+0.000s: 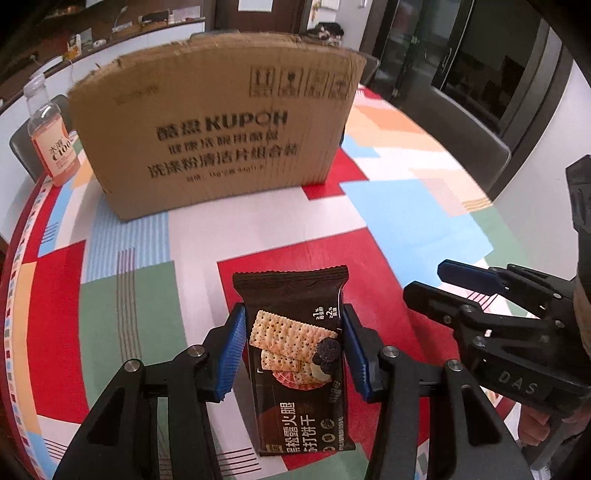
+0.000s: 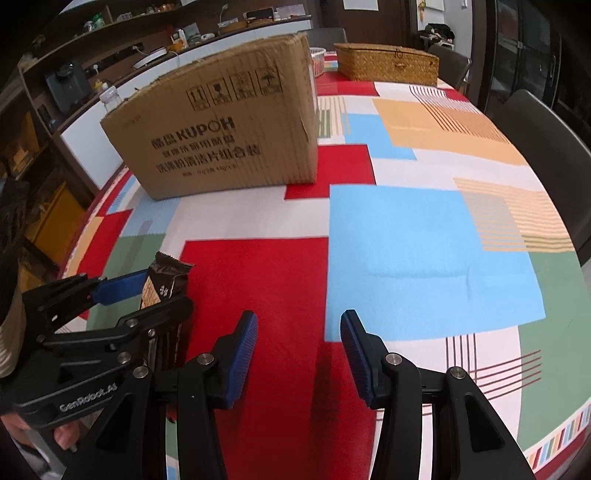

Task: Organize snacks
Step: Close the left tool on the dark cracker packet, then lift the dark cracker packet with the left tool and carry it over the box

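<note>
Closest up, the left gripper (image 1: 293, 354) has its blue-padded jaws clamped on both long edges of a dark brown cracker snack packet (image 1: 295, 354), held just above the patchwork red, blue and green tablecloth (image 1: 155, 302). The right gripper (image 2: 298, 354) sits just beside it, jaws apart, nothing in them. A big brown cardboard box (image 1: 218, 136) stands further back, with a clear bottle of orange drink (image 1: 50, 136) beside it.

Home dining room: table with colourful patchwork tablecloth (image 2: 424, 240), dark dining chairs (image 2: 546, 155) round it, woven lidded basket (image 2: 388, 62), drink bottle (image 1: 51, 136), reused cardboard box (image 1: 218, 129). Cluttered white sideboard counter (image 2: 221, 29) behind, dark glass doors (image 1: 480, 62).
</note>
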`<action>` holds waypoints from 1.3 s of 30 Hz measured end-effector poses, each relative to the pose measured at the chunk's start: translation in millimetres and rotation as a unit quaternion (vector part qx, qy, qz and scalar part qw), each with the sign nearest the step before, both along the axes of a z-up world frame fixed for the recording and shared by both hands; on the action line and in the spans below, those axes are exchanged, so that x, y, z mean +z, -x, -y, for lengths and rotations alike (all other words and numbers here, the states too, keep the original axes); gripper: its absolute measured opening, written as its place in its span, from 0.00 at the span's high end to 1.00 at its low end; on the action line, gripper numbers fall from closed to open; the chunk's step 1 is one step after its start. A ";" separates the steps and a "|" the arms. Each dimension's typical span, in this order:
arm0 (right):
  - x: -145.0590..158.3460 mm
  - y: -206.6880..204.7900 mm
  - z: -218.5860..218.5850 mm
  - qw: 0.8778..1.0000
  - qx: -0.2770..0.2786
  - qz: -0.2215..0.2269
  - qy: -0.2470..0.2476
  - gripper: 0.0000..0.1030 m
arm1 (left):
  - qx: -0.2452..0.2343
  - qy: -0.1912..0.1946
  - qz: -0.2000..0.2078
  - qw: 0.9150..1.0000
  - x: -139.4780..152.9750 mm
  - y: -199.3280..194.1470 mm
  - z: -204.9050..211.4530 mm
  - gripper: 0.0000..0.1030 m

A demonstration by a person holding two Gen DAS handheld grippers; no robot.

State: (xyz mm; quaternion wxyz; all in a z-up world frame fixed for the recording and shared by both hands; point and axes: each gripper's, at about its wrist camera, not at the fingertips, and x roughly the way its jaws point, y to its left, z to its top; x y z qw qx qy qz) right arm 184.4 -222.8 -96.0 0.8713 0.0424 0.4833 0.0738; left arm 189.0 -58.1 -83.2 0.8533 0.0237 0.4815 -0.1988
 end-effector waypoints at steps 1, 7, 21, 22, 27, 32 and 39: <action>3.2 -0.4 -1.9 1.000 0.001 0.003 0.001 0.53 | 0.002 0.003 0.004 1.000 2.9 0.0 -1.9 0.53; 21.7 -3.2 -11.5 1.000 0.007 0.027 0.008 0.53 | 0.011 0.020 0.036 0.999 23.4 3.1 -14.5 0.53; 63.9 -16.8 -24.7 0.996 0.016 0.091 0.009 0.53 | 0.040 0.043 0.106 0.993 67.3 -3.5 -36.1 0.56; 68.4 -18.7 -25.4 0.995 0.016 0.097 0.007 0.53 | 0.042 0.045 0.112 0.992 71.5 -4.6 -37.5 0.56; 87.4 -26.2 -29.0 0.992 0.016 0.127 0.001 0.53 | 0.052 0.052 0.142 0.987 93.9 -9.3 -43.2 0.56; 106.1 -34.5 -33.4 0.988 0.015 0.155 -0.004 0.53 | 0.059 0.053 0.176 0.981 116.2 -14.3 -47.3 0.56; 128.8 -50.5 -37.7 0.981 0.018 0.191 -0.010 0.53 | 0.068 0.047 0.216 0.973 142.4 -29.7 -52.2 0.56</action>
